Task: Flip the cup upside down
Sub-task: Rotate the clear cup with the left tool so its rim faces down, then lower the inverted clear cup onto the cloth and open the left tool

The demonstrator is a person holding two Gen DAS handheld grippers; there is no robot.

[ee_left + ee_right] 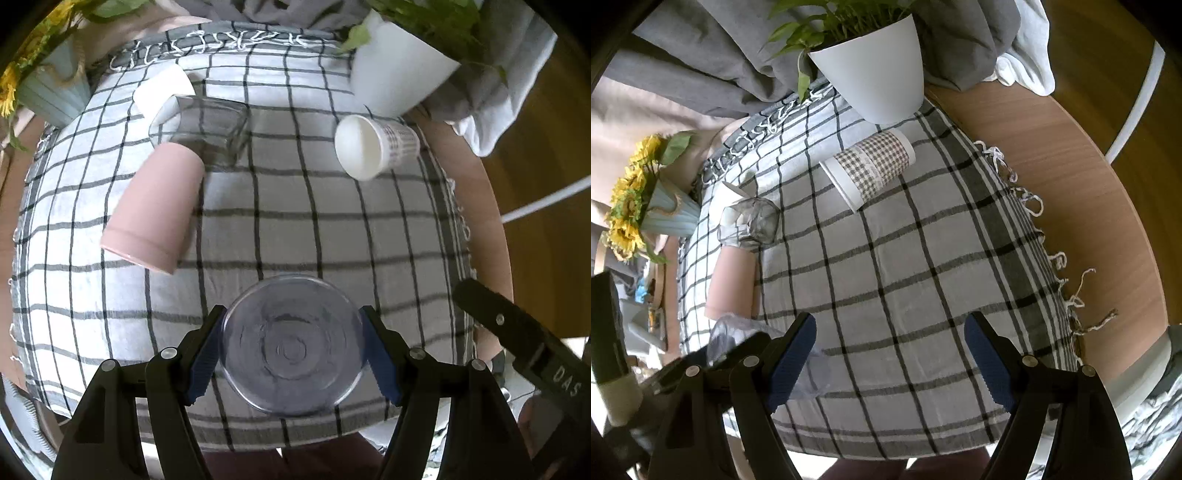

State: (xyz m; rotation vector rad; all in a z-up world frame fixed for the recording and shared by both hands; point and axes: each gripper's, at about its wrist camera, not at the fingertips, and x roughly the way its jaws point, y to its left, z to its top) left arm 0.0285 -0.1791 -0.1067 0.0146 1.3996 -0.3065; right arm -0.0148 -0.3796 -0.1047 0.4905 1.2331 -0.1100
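My left gripper (293, 350) is shut on a clear plastic cup (291, 347), its round bottom facing the camera, held above the checked cloth (295, 229). The blue pads (205, 363) press both sides of the cup. In the right wrist view the same cup (731, 332) shows partly at the lower left behind the left gripper's body. My right gripper (890, 354) is open and empty above the cloth (905, 277).
A pink cup (155, 210), a clear glass (207, 129) and a white paper cup (373, 146) with a checked sleeve lie on their sides. A white plant pot (399, 70) stands at the back right, a blue vase of sunflowers (650, 206) at the left. Bare wooden table (1071, 184) lies right.
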